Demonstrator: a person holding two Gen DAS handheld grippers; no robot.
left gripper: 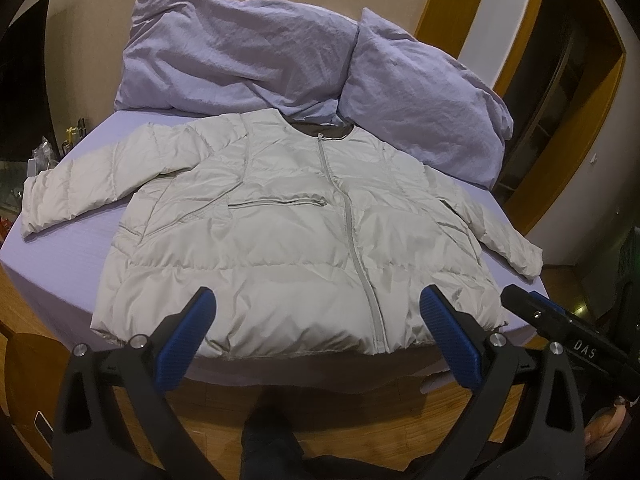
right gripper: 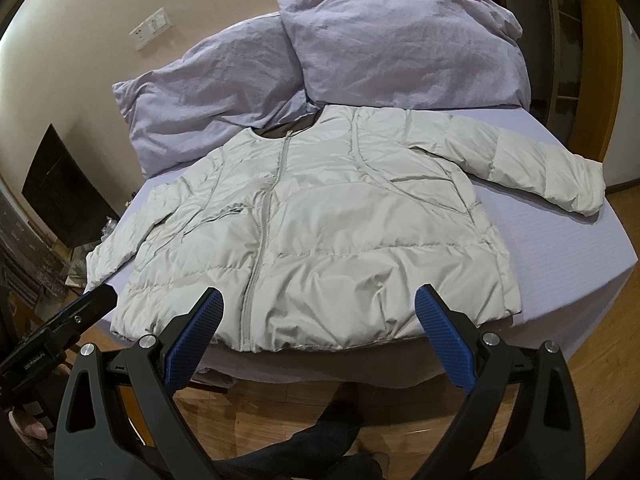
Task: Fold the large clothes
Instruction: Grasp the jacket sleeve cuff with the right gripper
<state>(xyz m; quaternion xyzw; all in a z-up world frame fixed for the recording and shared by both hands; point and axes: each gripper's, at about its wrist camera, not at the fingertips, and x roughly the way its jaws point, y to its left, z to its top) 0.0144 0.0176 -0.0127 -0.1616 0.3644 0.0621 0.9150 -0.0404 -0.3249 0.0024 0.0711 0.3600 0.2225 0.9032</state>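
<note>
A pale grey puffer jacket [left gripper: 280, 232] lies flat and zipped, front up, on the lilac bed [left gripper: 72, 248], collar toward the pillows and both sleeves spread out. It also shows in the right wrist view [right gripper: 320, 232]. My left gripper [left gripper: 316, 300] is open and empty, held above the jacket's hem near the bed's front edge. My right gripper [right gripper: 318, 300] is open and empty, also above the hem. The right gripper's body shows at the right of the left wrist view [left gripper: 560, 324]. The left gripper's body shows at the left of the right wrist view [right gripper: 60, 328].
Two lilac pillows [left gripper: 240, 48] [left gripper: 424, 108] lean against the wall at the head of the bed. A cluttered side table [left gripper: 44, 160] stands left of the bed. A wooden door frame [left gripper: 560, 120] is at the right. Wooden floor [left gripper: 360, 412] and the person's leg [left gripper: 268, 440] are below.
</note>
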